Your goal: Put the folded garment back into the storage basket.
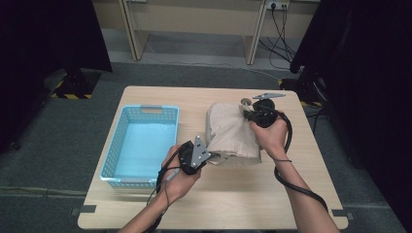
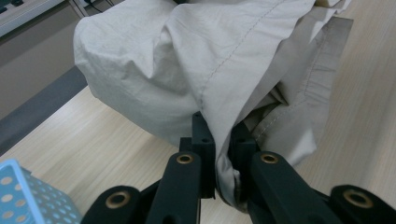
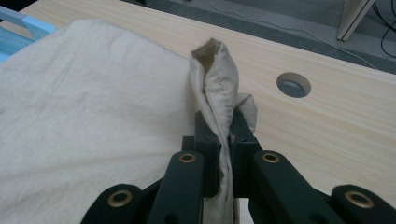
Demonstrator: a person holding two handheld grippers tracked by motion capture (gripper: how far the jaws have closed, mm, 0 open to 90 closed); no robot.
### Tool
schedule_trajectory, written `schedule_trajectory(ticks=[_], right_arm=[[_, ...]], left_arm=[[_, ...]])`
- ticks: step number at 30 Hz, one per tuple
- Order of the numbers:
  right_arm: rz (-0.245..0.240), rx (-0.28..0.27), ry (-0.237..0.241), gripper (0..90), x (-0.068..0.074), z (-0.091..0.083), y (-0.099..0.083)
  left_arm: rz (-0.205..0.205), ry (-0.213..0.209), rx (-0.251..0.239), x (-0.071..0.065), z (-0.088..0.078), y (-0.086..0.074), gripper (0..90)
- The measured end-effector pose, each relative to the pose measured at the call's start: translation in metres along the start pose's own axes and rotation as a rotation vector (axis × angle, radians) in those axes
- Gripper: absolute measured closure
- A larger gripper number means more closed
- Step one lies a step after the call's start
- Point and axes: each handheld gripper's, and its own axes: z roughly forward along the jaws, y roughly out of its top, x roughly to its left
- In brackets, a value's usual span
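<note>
Blue basket walls off table's left, beige cloth fills centre-right, near edge open

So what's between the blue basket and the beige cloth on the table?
Just bare wooden table between the blue basket and the beige cloth, as the high view shows.

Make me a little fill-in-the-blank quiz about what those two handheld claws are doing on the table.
1. Both the left gripper and the right gripper are shut on the beige ____.
2. The basket left of it is coloured ____.
3. The table is made of ____.

Missing words: cloth; blue; wood
</note>
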Motion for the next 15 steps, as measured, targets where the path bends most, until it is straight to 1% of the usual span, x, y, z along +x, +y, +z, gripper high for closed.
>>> schedule_trajectory(ticks=[15], right_arm=[[-0.020,-0.004,0.035,85.8,0.020,0.007,0.008]], left_arm=[[-0.025,0.030,0.002,0.009,-0.015,-0.014,84.7]])
